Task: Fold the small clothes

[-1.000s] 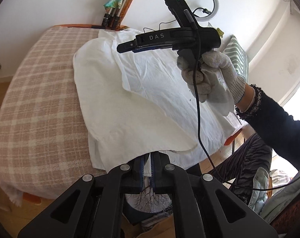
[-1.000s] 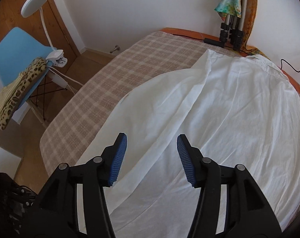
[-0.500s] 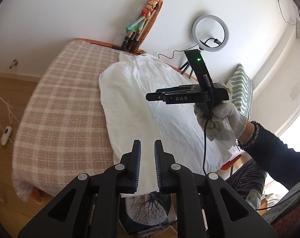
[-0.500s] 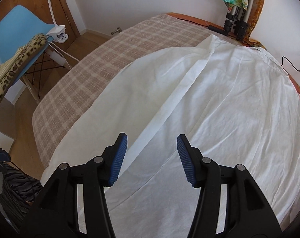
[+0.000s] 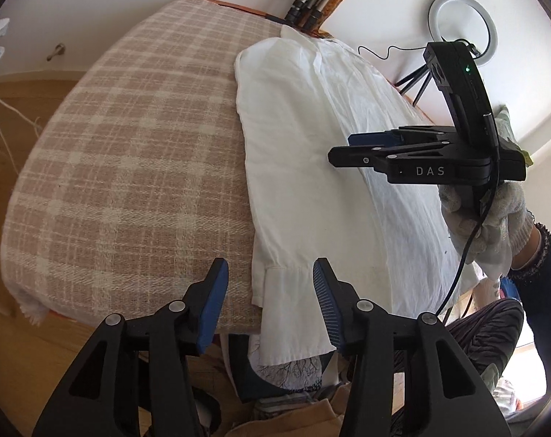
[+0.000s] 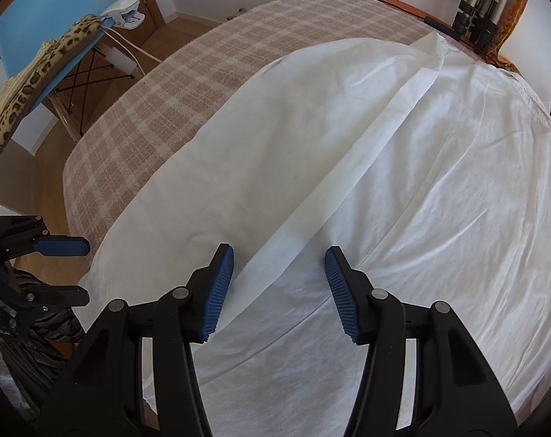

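Now | left gripper (image 5: 270, 289) just opened, empty | right gripper (image 6: 279, 284) open above white garment (image 6: 348, 182) | plaid blanket (image 5: 129, 164) beside

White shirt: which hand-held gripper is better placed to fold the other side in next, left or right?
Probably right. The right hand-held gripper is open over the white shirt, nearer its unfolded side. The left hand-held gripper, jaws just opened and empty, hangs at the folded edge by the cuff.

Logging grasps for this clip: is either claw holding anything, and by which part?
Nothing is held. The left claw, just opened, and the right claw stand open above the shirt.
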`<action>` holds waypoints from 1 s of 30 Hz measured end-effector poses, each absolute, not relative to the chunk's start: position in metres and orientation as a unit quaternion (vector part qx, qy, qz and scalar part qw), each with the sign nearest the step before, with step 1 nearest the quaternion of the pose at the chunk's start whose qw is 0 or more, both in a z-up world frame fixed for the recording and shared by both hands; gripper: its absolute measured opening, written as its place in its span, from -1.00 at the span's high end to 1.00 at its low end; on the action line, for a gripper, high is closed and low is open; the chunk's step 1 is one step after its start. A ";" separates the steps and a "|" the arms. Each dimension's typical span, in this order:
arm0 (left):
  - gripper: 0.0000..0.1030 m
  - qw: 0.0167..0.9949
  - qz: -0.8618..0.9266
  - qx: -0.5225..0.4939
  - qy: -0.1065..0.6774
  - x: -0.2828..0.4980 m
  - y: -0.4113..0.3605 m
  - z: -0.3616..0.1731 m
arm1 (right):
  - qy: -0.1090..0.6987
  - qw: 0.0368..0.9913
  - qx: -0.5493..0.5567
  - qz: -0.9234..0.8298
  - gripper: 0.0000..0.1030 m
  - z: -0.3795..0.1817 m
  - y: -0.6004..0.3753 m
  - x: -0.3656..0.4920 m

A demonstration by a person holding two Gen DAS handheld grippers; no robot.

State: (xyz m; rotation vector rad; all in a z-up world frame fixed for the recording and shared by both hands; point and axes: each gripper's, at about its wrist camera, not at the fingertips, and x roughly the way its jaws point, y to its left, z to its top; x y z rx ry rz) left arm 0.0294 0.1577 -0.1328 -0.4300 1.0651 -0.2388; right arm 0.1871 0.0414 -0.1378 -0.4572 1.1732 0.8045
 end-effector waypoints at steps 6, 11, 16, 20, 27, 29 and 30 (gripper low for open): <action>0.14 0.825 -0.140 -0.233 0.496 0.031 0.158 -0.141 | 0.546 0.748 -0.101 0.364 -0.27 -0.098 0.047 0.223; 0.55 0.818 -0.155 -0.239 0.500 0.031 0.154 -0.145 | 0.579 0.746 -0.054 0.325 -0.36 -0.092 0.074 0.264; 0.82 0.814 -0.171 -0.241 0.501 0.025 0.152 -0.145 | 0.603 0.746 -0.061 0.274 -0.37 -0.115 0.118 0.287; 0.86 0.820 -0.181 -0.225 0.495 0.025 0.144 -0.141 | 0.595 0.762 -0.110 0.231 -0.37 -0.134 0.148 0.297; 0.89 0.827 -0.201 -0.217 0.477 0.027 0.139 -0.131 | 0.595 0.767 -0.135 0.201 -0.37 -0.149 0.166 0.320; 0.90 0.832 -0.208 -0.206 0.472 0.027 0.129 -0.127 | 0.590 0.768 -0.142 0.205 -0.37 -0.151 0.166 0.321; 0.90 0.833 -0.212 -0.203 0.470 0.027 0.125 -0.126 | 0.587 0.769 -0.142 0.207 -0.37 -0.151 0.165 0.321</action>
